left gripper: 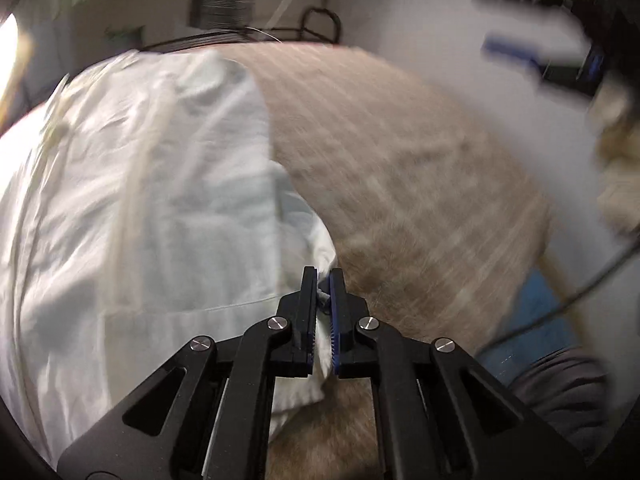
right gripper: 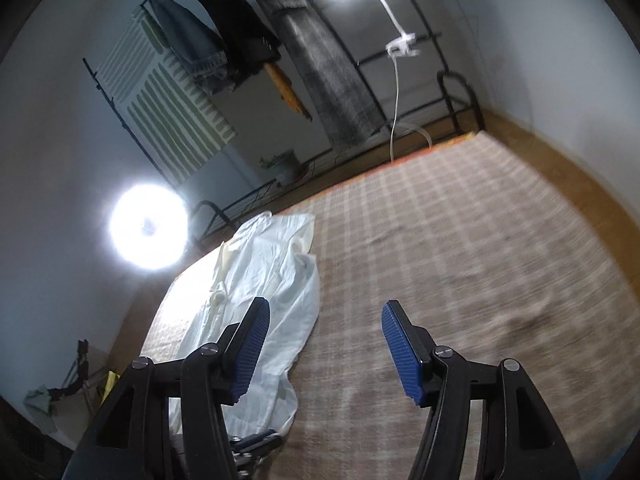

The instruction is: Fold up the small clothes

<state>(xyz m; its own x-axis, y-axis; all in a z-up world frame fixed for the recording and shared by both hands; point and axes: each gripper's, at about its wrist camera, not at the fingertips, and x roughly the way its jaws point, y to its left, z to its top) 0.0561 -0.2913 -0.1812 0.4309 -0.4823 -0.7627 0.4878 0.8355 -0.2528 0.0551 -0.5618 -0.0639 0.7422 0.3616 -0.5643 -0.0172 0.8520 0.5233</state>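
Note:
A white garment [left gripper: 140, 184] lies spread over the left part of a woven checked mat [left gripper: 400, 168]. My left gripper [left gripper: 324, 280] is shut on the garment's near right edge, with a fold of white cloth bunched between the blue pads. In the right wrist view the same garment [right gripper: 272, 272] lies along the mat's [right gripper: 460, 240] left side. My right gripper [right gripper: 326, 312] is open and empty, held above the mat to the right of the garment. The right gripper also shows blurred at the upper right of the left wrist view [left gripper: 532, 56]. The picture is motion-blurred.
A black metal bed frame [right gripper: 452, 92] runs along the mat's far edge. Clothes hang on a rack [right gripper: 224, 32] at the back wall. Two bright lamps [right gripper: 148, 232] glare at the left and top. A white clamp and cable [right gripper: 400, 52] hang at the far side.

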